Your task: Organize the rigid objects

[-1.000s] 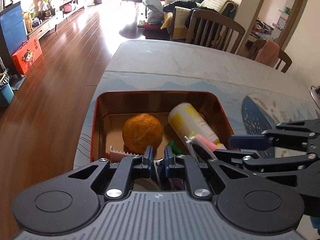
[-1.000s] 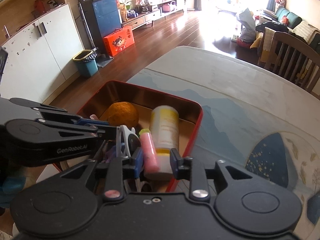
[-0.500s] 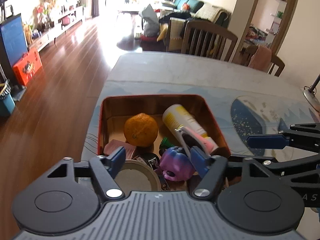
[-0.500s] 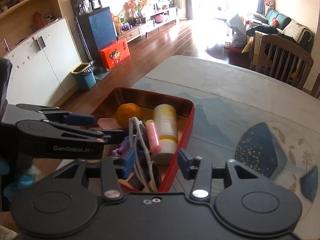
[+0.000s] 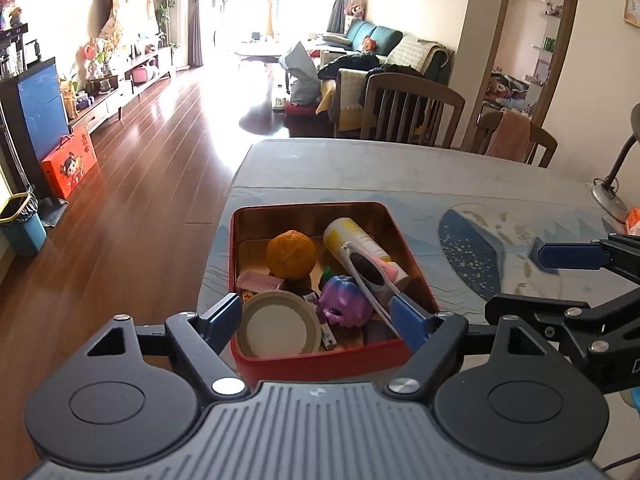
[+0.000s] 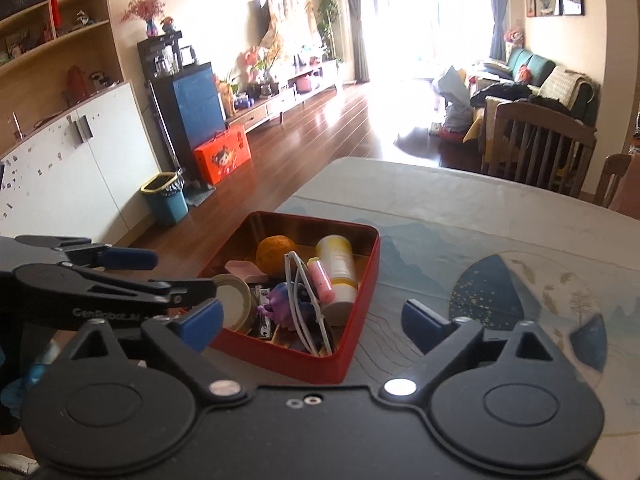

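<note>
Both wrist views above tin [image 5: 316, 360] (shared)

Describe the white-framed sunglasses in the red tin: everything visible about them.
The sunglasses have a thin white frame, apparently plastic, and dark oval lenses. They lie tilted inside the red tin on top of the other contents, leaning across the pale yellow bottle and pink tube, beside the purple toy. In the right wrist view the white frame stands on edge, its arms running toward the tin's near corner. Neither hand-held gripper holds them.

Left claw [image 5: 318, 316] spread wide, right claw [image 6: 316, 322] likewise
</note>
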A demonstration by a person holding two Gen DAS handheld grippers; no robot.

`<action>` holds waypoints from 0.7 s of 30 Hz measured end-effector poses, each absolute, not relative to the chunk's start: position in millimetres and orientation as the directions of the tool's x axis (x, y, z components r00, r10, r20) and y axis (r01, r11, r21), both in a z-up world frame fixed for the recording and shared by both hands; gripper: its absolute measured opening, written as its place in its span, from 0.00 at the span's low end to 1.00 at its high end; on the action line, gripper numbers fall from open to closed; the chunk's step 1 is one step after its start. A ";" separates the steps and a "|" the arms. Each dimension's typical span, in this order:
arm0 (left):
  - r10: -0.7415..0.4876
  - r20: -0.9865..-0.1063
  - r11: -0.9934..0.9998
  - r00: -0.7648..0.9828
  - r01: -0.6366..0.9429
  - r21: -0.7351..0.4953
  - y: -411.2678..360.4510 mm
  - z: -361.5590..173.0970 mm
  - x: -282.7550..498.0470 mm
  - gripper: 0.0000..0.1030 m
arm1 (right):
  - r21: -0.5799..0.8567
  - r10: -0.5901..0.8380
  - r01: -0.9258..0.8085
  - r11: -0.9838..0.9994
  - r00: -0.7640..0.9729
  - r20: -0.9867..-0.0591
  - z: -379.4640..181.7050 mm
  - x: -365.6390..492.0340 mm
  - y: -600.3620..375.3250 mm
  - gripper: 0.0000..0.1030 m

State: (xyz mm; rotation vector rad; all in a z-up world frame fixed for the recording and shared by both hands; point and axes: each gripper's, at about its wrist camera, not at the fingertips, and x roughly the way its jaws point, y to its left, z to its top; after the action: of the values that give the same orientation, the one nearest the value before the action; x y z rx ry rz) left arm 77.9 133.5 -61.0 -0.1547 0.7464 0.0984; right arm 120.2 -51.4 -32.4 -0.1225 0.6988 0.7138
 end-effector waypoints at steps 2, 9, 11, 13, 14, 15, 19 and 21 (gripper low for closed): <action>0.036 -0.677 0.984 0.735 -0.145 -0.106 132.1 -57.0 70.0 0.82 | 0.123 0.559 -0.633 0.764 0.555 -0.616 -29.2 113.7 -55.2 0.98; 0.034 -0.681 0.983 0.732 -0.149 -0.110 126.8 -50.4 50.0 0.96 | 0.094 0.551 -0.621 0.778 0.604 -0.576 -19.8 93.4 -60.8 1.00; 0.048 -0.677 0.983 0.735 -0.154 -0.097 124.0 -48.1 44.3 0.98 | 0.093 0.553 -0.621 0.778 0.606 -0.572 -19.5 88.8 -61.4 1.00; 0.054 -0.673 0.983 0.737 -0.157 -0.093 122.5 -45.8 39.0 0.98 | 0.096 0.559 -0.626 0.774 0.605 -0.566 -19.1 84.7 -62.4 1.00; 0.054 -0.672 0.983 0.738 -0.156 -0.093 121.2 -45.1 36.7 0.98 | 0.094 0.559 -0.625 0.775 0.608 -0.564 -18.5 82.8 -61.4 1.00; 0.057 -0.670 0.983 0.740 -0.158 -0.090 120.5 -43.8 34.1 0.98 | 0.093 0.558 -0.624 0.776 0.611 -0.562 -18.7 80.3 -62.4 1.00; 0.082 -0.668 0.983 0.740 -0.169 -0.066 117.6 -40.4 28.1 0.98 | 0.097 0.559 -0.620 0.779 0.615 -0.556 -17.8 74.7 -64.4 1.00; 0.083 -0.672 0.982 0.736 -0.174 -0.069 118.4 -40.3 27.3 0.98 | 0.099 0.558 -0.617 0.780 0.615 -0.557 -18.5 73.4 -66.1 1.00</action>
State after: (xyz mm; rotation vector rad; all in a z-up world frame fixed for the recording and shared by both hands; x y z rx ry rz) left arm 27.3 118.4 -40.3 -0.1303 0.7305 0.1414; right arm 73.4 -66.1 -18.5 -0.1060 0.6047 0.6782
